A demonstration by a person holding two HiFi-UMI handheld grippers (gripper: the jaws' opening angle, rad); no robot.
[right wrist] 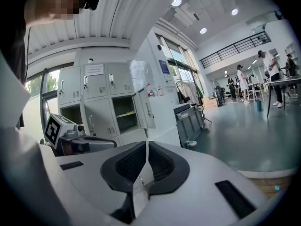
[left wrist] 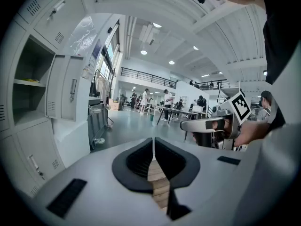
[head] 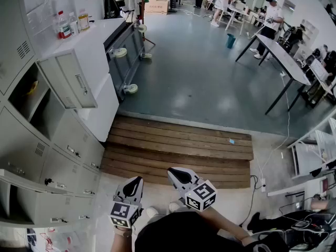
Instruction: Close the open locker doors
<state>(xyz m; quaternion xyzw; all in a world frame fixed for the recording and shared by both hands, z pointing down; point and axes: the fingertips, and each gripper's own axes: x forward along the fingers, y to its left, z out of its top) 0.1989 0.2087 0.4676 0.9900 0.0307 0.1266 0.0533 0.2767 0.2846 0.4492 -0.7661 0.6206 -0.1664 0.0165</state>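
A bank of grey lockers [head: 58,140] runs along the left. One upper door [head: 68,80] stands swung out, and its compartment [head: 31,98] is open with a shelf inside. Lower down, another door [head: 31,182] juts out, seen edge-on. My left gripper [head: 131,185] and right gripper [head: 178,176] are held side by side near my body, apart from the lockers, both shut and empty. The open door [left wrist: 66,93] shows left of my left gripper [left wrist: 154,142]. From my right gripper [right wrist: 147,147] the open door [right wrist: 146,109] and a second open compartment [right wrist: 70,114] show.
A wooden plank platform [head: 178,151] lies ahead on the floor. A white cabinet [head: 89,41] with bottles and a grey wheeled cart [head: 126,46] stand beyond the lockers. A black-legged table [head: 283,62], people in the distance and cables [head: 294,219] are at right.
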